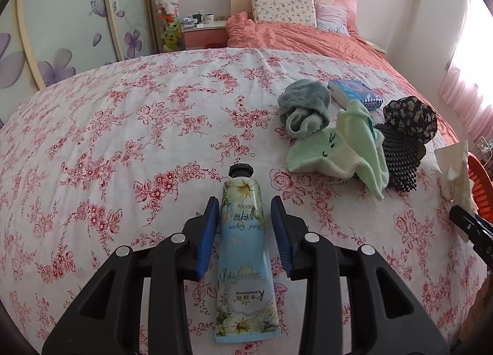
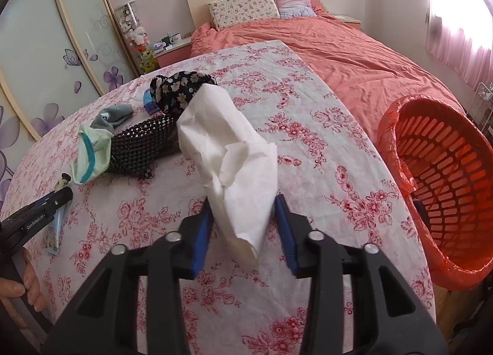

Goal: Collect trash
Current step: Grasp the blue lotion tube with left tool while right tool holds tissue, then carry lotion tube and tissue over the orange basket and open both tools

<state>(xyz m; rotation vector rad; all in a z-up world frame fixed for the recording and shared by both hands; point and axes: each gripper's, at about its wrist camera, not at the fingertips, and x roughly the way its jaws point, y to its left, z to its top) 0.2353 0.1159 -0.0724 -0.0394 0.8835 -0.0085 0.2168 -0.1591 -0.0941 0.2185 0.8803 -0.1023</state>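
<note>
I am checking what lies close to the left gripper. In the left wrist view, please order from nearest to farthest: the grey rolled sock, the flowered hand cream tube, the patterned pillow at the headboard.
1. Flowered hand cream tube: between the fingers of the left gripper.
2. Grey rolled sock: ahead, to the right on the flowered cloth.
3. Patterned pillow: far back, against the headboard.

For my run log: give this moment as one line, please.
left gripper: astride hand cream tube, grip unclear | right gripper: holds tissue
</note>
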